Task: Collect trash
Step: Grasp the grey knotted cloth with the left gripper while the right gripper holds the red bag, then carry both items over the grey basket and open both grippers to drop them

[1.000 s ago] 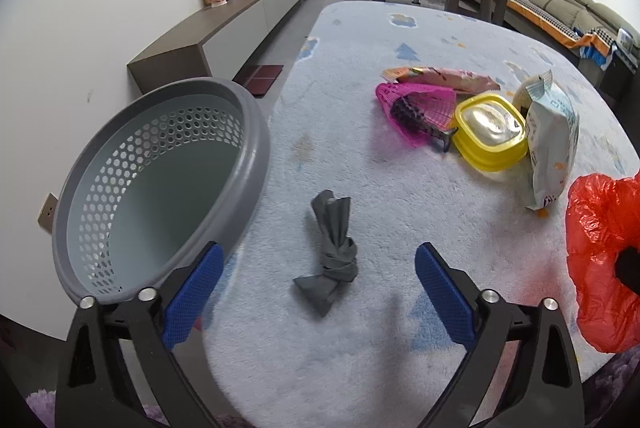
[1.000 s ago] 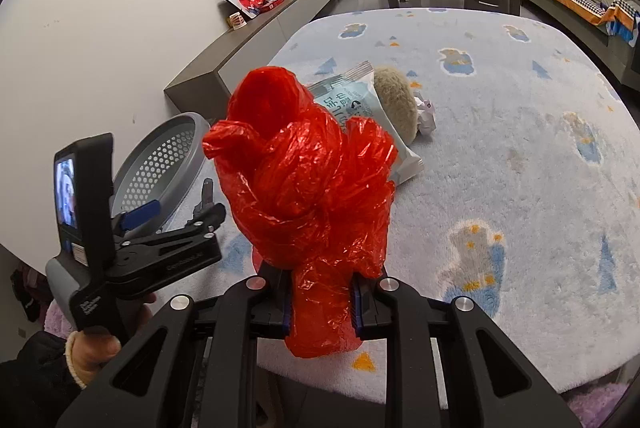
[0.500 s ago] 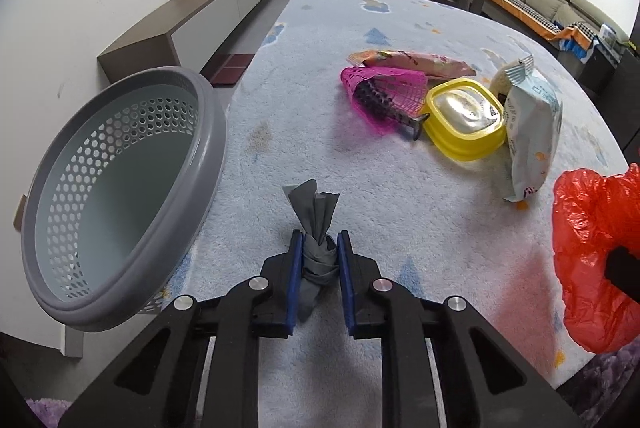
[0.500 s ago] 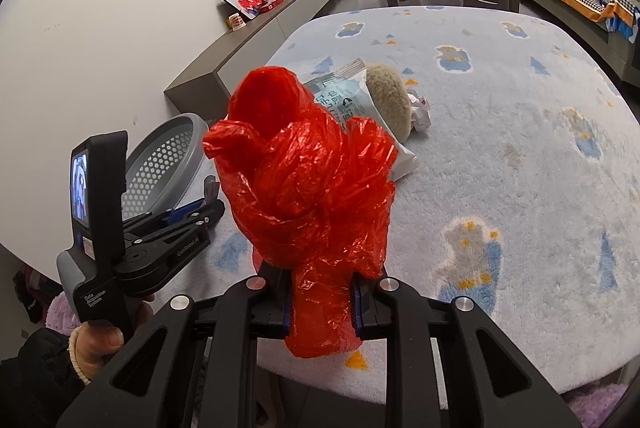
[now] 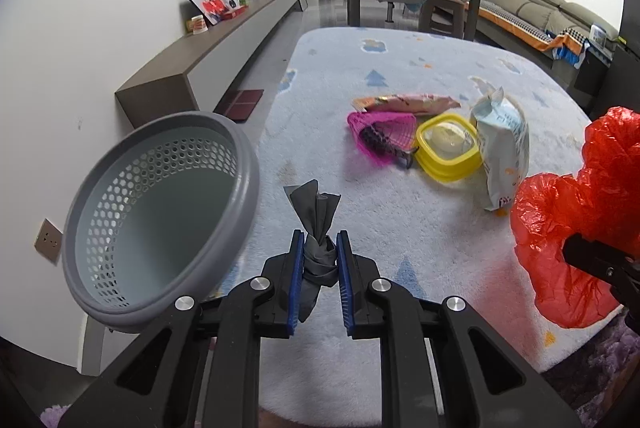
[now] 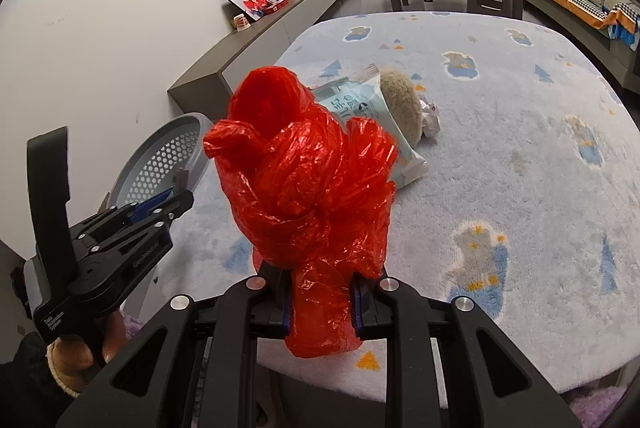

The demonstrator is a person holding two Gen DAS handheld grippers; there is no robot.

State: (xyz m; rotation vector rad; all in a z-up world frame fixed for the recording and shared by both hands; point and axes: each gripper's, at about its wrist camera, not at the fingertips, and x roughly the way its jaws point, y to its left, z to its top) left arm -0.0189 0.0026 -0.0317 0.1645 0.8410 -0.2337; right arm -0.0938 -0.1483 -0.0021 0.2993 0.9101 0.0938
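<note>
A second ago my left jaws (image 5: 318,260) stood wide over the grey knot (image 5: 317,240) lying on the tabletop (image 5: 400,228). Now they are clenched on it, blue pads pressing its tied middle, and it has come up off the fleece with its loose tail sticking up past my tips. My right jaws (image 6: 320,298) have not changed: they grip the neck of the red bag (image 6: 308,184), which bulges up in front of me.

So both hands are loaded. The bin (image 5: 160,212), a grey perforated basket, sits tipped toward me just left of the knot, off the tabletop's edge, and looks empty. I judge the drop into it comes next, left hand first since it is nearest.

More is left on the tabletop: a pink net (image 5: 382,136) with something dark inside it, a yellow tub (image 5: 448,148) touching it, a long wrapper (image 5: 406,104) behind them, and a pale blue packet (image 5: 504,152) beside the tub.

Writing: the packet carries printed Chinese characters in the right view, too warped for me to read. My left tool's black body has small lettering, too fine to make out.
</note>
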